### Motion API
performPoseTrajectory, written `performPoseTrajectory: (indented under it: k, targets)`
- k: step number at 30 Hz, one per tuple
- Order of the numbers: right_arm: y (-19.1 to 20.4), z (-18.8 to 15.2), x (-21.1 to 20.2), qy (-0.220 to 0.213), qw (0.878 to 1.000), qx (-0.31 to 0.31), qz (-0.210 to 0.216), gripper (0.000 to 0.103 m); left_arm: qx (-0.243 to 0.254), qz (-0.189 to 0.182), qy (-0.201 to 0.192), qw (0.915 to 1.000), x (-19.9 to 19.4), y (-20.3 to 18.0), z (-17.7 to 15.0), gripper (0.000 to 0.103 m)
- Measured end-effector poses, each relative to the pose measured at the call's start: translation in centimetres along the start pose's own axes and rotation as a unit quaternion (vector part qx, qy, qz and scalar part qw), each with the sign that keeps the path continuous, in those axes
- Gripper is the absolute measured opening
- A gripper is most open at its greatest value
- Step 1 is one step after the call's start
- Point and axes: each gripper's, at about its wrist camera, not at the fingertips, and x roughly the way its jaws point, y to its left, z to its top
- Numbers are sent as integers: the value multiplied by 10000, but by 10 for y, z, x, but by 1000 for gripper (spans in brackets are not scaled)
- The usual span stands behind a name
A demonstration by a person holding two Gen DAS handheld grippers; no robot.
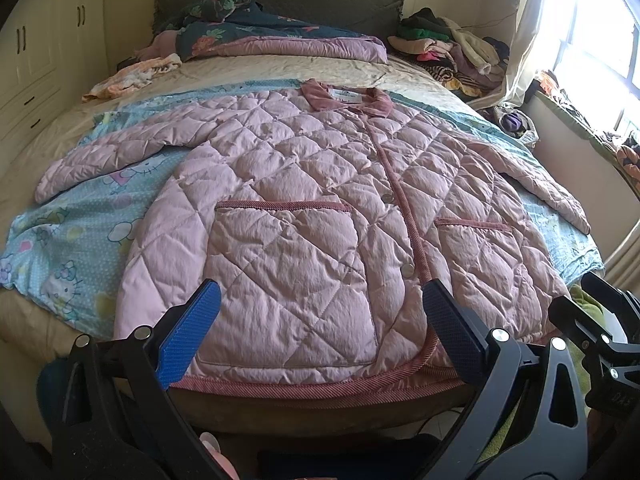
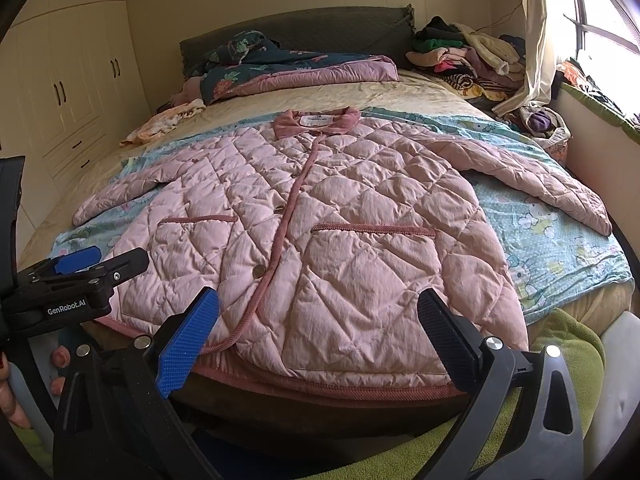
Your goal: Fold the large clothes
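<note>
A pink quilted jacket [image 1: 304, 200] [image 2: 336, 240] lies flat, front up and buttoned, on a light blue cartoon sheet [image 1: 72, 236] [image 2: 560, 240], with both sleeves spread out sideways. Its collar points to the headboard and its hem hangs at the bed's near edge. My left gripper [image 1: 320, 328] is open, hovering over the hem at the left pocket, holding nothing. My right gripper [image 2: 320, 332] is open too, above the hem under the right pocket. The left gripper [image 2: 76, 276] shows at the left of the right wrist view, with a hand [image 2: 12, 396] on its handle.
A folded purple and dark floral quilt [image 1: 280, 36] lies at the headboard. A heap of clothes [image 1: 452, 48] [image 2: 468, 56] fills the far right corner by the curtain and window. A peach cloth [image 1: 132, 76] lies far left. Cabinets [image 2: 68, 92] line the left wall. Green cloth [image 2: 568, 360] lies lower right.
</note>
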Motion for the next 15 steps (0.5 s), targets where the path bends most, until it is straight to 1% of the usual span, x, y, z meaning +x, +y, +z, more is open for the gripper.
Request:
performPoseTrajectory:
  k: [15]
  targets:
    - [-2,0,0,7,10000,40,-5,99,7,-19,-8,10000,-3,1,2,95]
